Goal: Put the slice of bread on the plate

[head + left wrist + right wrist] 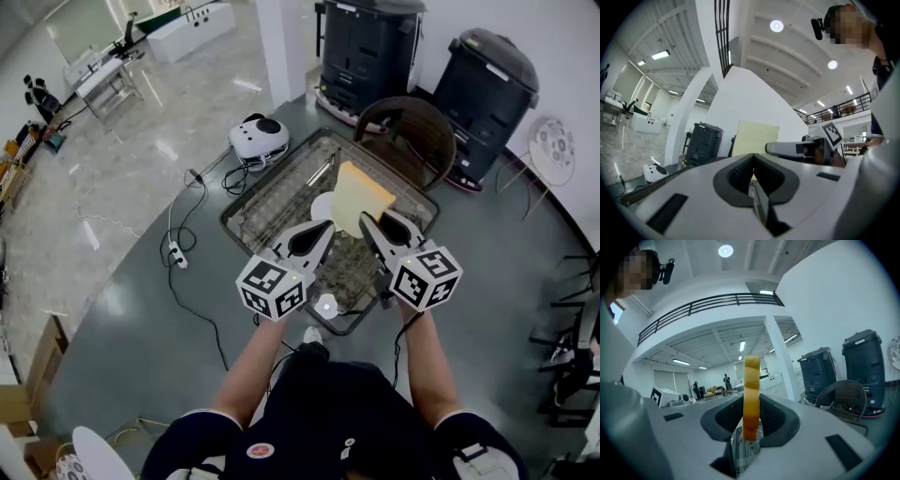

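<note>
The slice of bread (361, 195) is pale yellow and stands upright over the patterned table (272, 202). My right gripper (367, 225) is shut on its lower edge. In the right gripper view the slice of bread (751, 390) shows edge-on between the pads. A white plate (322, 207) lies on the table just left of the slice, partly hidden behind it. My left gripper (322, 229) hovers beside the right one with its jaws shut on nothing. From the left gripper (753, 161) view, the slice of bread (754, 137) and the right gripper (797, 149) appear ahead.
A small white round object (326, 305) sits near the table's front edge, and cutlery (320, 172) lies at the back. A wicker chair (409, 131) and two black bins (487, 80) stand behind. A white device (258, 137) and cables (178, 248) lie on the floor at left.
</note>
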Action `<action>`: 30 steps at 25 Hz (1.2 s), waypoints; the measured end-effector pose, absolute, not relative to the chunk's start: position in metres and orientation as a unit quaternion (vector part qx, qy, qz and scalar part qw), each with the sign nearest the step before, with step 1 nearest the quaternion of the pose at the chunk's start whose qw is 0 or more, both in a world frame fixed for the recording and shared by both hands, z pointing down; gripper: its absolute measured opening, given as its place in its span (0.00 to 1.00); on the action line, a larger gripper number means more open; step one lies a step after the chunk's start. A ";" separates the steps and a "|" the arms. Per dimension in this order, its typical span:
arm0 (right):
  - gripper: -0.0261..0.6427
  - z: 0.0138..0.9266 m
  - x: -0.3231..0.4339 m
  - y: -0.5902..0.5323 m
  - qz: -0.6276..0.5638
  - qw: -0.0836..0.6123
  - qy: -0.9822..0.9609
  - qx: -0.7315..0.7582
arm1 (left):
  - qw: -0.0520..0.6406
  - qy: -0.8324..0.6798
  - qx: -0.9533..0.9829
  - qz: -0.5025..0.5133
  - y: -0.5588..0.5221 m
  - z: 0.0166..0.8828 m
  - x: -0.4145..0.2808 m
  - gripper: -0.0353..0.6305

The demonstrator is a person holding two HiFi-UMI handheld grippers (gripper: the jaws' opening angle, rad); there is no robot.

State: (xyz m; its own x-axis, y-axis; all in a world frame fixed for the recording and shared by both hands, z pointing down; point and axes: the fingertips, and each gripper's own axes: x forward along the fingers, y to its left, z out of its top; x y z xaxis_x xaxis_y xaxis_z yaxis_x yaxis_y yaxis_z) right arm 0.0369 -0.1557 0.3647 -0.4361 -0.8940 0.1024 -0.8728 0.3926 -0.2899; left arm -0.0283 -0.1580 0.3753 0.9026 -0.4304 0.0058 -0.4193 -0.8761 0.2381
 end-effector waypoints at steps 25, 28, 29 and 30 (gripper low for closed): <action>0.18 0.422 0.081 -0.233 -0.223 0.014 0.833 -0.506 | 0.160 -0.263 0.951 0.015 -0.235 0.427 0.002 0.06; 0.18 0.424 0.090 -0.238 -0.225 0.016 0.837 -0.499 | 0.156 -0.270 0.950 0.017 -0.237 0.427 0.011 0.06; 0.18 0.425 0.092 -0.239 -0.226 0.017 0.838 -0.497 | 0.156 -0.272 0.949 0.018 -0.238 0.427 0.013 0.06; 0.18 0.426 0.094 -0.240 -0.228 0.017 0.839 -0.495 | 0.156 -0.274 0.949 0.019 -0.239 0.428 0.015 0.06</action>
State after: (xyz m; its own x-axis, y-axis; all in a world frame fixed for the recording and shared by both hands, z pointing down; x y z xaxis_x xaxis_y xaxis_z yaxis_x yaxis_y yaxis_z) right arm 0.0936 -0.2400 0.4261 -0.5102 -0.8373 0.1966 -0.8218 0.4072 -0.3985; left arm 0.0154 -0.2387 0.4285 0.8494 -0.5135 0.1218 -0.5255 -0.8013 0.2859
